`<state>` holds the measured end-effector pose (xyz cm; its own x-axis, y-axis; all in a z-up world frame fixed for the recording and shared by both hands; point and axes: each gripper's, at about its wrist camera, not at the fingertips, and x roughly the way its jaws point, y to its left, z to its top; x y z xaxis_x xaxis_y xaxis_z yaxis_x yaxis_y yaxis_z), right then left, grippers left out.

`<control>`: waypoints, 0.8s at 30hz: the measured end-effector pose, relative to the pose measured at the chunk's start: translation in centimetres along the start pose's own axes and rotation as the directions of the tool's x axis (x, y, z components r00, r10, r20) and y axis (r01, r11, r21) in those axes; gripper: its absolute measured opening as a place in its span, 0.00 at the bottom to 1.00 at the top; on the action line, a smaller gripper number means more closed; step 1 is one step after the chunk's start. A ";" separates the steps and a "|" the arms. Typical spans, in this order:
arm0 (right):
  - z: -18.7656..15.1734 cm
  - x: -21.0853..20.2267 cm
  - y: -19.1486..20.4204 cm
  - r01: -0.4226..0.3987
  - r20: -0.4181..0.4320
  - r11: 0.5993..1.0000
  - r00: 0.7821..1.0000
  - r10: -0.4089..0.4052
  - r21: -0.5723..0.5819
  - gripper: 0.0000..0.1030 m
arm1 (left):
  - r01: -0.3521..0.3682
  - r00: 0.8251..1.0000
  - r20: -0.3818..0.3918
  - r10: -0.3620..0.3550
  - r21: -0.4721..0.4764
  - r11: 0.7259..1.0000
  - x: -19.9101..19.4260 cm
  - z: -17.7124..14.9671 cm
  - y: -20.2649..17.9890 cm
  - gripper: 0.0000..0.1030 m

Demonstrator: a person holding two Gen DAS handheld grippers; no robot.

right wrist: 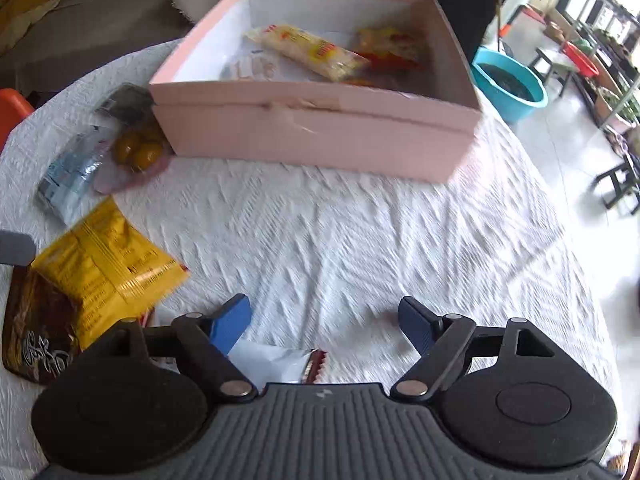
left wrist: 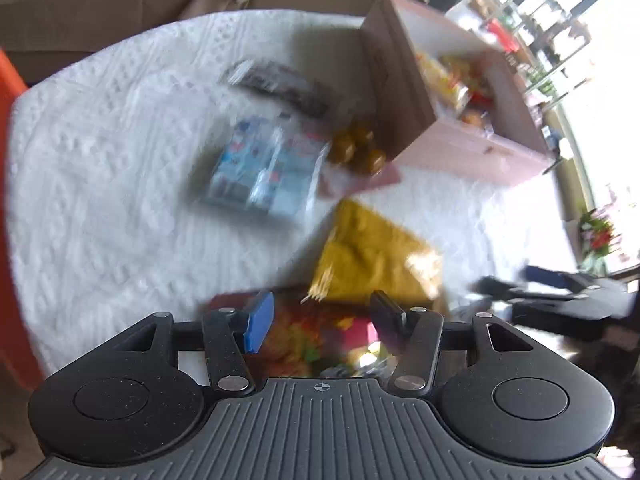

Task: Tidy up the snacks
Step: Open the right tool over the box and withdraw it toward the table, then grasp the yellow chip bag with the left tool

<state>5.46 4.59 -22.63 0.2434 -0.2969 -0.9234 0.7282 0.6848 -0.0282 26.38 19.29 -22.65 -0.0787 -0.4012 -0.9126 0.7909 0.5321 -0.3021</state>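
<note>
A pink box (right wrist: 320,136) (left wrist: 460,148) stands at the far side of the white-clothed table (right wrist: 360,240), with a long yellow pack (right wrist: 308,50) and a red-yellow pack (right wrist: 390,48) inside. My right gripper (right wrist: 324,322) is open low over the cloth, and a white wrapper with a red edge (right wrist: 280,364) lies under it, untouched by the pads. My left gripper (left wrist: 322,318) is open and straddles a blurred red pack (left wrist: 320,336). Just beyond lies a yellow bag (left wrist: 372,256) (right wrist: 108,276). Farther off are a blue-white pack (left wrist: 260,168), a pack of golden balls (left wrist: 358,146) and a dark pack (left wrist: 280,84).
A brown pack (right wrist: 36,340) lies partly under the yellow bag. An orange seat (right wrist: 12,104) stands past the table's left rim and a blue basin (right wrist: 508,84) on the floor to the right. A sofa is behind the table.
</note>
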 end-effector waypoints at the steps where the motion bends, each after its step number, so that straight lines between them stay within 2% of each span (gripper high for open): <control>1: -0.6 -0.3 -0.8 -0.002 -0.015 1.000 1.000 0.002 0.026 0.79 | -0.016 1.000 -0.008 0.016 0.000 1.000 0.2 -0.3 0.2 0.57; 4: -1.9 -0.9 -2.1 0.008 -0.039 0.998 0.999 -0.005 0.065 0.80 | 0.019 0.998 -0.056 -0.021 -0.051 0.999 0.7 -0.7 0.6 0.57; 7: -2.6 -1.3 -2.3 0.013 -0.053 0.996 0.999 -0.008 0.092 0.80 | 0.081 0.997 0.008 -0.081 -0.083 0.993 -0.2 -0.1 -0.8 0.57; 9: -2.9 -1.7 -2.3 0.011 -0.068 0.995 0.998 -0.004 0.102 0.80 | 0.140 0.990 0.029 -0.137 -0.188 0.972 -0.1 0.6 -1.3 0.57; 11: -3.4 -2.5 -2.1 -0.010 -0.067 0.994 0.998 0.017 0.106 0.80 | 0.163 0.986 0.028 -0.162 -0.302 0.939 1.1 1.6 -2.0 0.57; 12: -3.8 -2.9 -1.9 -0.024 -0.067 0.994 0.997 0.031 0.103 0.80 | 0.150 0.988 0.029 -0.149 -0.316 0.937 1.9 2.3 -2.8 0.57; 14: -4.4 -2.7 -1.5 -0.052 -0.083 0.993 0.995 0.061 0.103 0.80 | 0.082 0.996 0.055 -0.069 -0.295 0.952 3.5 3.8 -4.5 0.58; 15: -4.8 -2.5 -1.2 -0.051 -0.080 0.994 0.995 0.058 0.094 0.83 | 0.057 0.997 0.066 -0.041 -0.271 0.961 4.1 4.5 -5.3 0.59; 18: -5.5 -2.7 0.3 -0.014 -0.059 1.000 0.998 0.015 0.019 0.84 | -0.042 0.998 0.038 0.047 -0.131 0.990 6.6 6.0 -8.4 0.67; 20: -5.7 -2.6 0.5 -0.020 -0.062 0.999 0.998 0.022 0.026 0.86 | -0.092 0.995 0.033 0.093 -0.036 0.995 6.8 5.9 -10.1 0.67; 22: -5.9 -2.6 0.3 -0.019 -0.052 0.999 0.998 0.020 0.035 0.92 | -0.069 0.997 0.040 0.072 -0.051 0.996 5.7 5.1 -10.1 0.63; 24: -5.8 -2.5 -0.3 -0.027 -0.055 0.999 0.998 0.029 0.036 0.92 | -0.077 0.994 0.068 0.084 -0.107 0.991 3.5 3.6 -9.1 0.61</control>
<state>0.91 9.02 -22.56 0.2284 -0.2397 -0.9436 0.7440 0.6681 0.0103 21.12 10.35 -22.05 0.0299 -0.4047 -0.9140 0.7252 0.6380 -0.2588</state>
